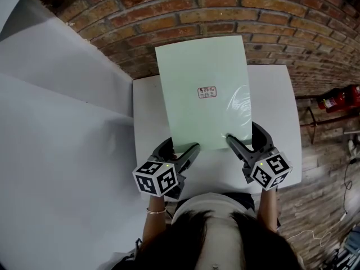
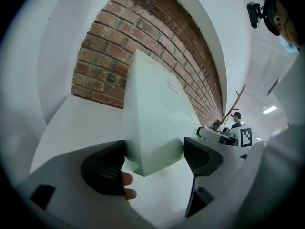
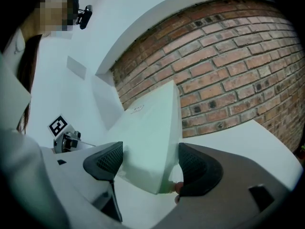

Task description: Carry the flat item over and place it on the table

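Pale green is all I see between the fingers of my left gripper. They are clenched on one near corner of the sheet, with a ribbed pad pressed against each side. My right gripper does the same at the other near corner. Its fingers are closed on the sheet, and I see no gap at either pad.

In the head view, my left gripper and right gripper both sit over the near part of the tabletop. Their marker cubes hang about over its near edge. The sheet reaches away from them across the middle of the tabletop. Its far edge is raised enough to cover the tabletop's far edge and part of the brick wall behind it. A small red-framed label sits at the middle of the sheet, facing up. Its print is too small for me to read.

I judge the carrying to be nearly done, since the sheet is already above the tabletop and roughly centred across it. The placing is not done. No part of the sheet that I can see rests on the tabletop, and only my two grips at the near corners hold it up. What is left, as I read it, is to lower the far edge until the sheet lies flat on the tabletop. Then I open both pairs of fingers and draw the grippers back toward the tabletop's near edge.
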The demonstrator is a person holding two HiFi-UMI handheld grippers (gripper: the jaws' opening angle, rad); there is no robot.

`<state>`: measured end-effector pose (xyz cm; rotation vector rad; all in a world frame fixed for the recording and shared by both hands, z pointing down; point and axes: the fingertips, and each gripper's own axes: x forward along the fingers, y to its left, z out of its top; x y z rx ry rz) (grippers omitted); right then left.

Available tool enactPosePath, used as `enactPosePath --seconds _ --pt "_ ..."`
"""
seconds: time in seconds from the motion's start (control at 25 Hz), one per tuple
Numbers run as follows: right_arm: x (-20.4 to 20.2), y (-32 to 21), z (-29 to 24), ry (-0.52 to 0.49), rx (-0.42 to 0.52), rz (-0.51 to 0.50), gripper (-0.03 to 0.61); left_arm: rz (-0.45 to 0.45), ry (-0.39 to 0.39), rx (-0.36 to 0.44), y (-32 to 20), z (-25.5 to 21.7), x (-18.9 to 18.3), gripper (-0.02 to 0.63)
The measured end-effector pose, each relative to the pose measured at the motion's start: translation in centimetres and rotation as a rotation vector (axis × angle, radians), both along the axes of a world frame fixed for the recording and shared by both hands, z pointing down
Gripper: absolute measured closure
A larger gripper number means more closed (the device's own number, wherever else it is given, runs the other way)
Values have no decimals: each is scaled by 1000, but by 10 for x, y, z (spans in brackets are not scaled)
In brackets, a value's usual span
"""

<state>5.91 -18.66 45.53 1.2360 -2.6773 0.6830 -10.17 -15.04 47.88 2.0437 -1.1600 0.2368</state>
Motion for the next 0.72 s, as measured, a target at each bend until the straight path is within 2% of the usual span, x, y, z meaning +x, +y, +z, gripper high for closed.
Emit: enactPosePath --seconds 0.72 --pt "7 -11 45 -3 -103 17 209 -14 7 -84 -9 42 3 218"
